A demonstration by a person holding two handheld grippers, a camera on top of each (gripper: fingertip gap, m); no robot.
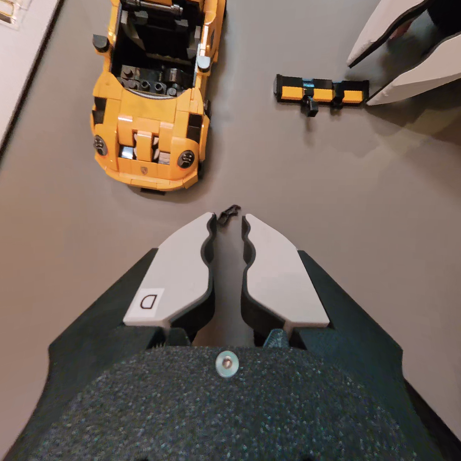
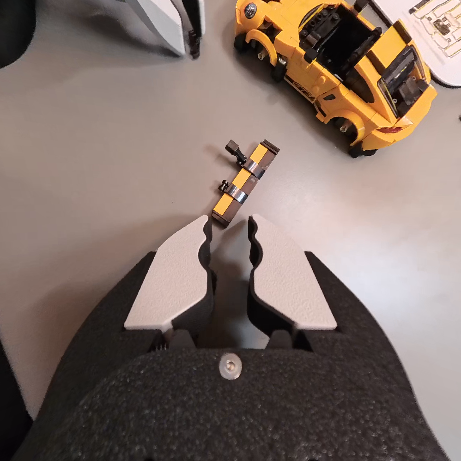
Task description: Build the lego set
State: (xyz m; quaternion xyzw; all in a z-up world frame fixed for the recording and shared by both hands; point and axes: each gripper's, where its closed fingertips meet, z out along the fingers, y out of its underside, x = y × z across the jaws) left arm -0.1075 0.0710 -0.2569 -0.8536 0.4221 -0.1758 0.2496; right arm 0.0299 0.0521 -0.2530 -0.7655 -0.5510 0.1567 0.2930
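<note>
A yellow lego car stands on the grey table, its cabin open on top; it also shows in the right wrist view. A yellow-and-black spoiler piece lies flat on the table. My right gripper is open, with the spoiler's near end just ahead between its tips, not gripped. In the left wrist view the spoiler lies right of the car, with the right gripper at its right end. My left gripper is open around a small black piece lying at its tips.
A white booklet with drawings lies beyond the car. A pale sheet borders the table at the far left. The left gripper shows at the top left of the right wrist view. Across from one pair of fingers to the other is roughly 15 cm.
</note>
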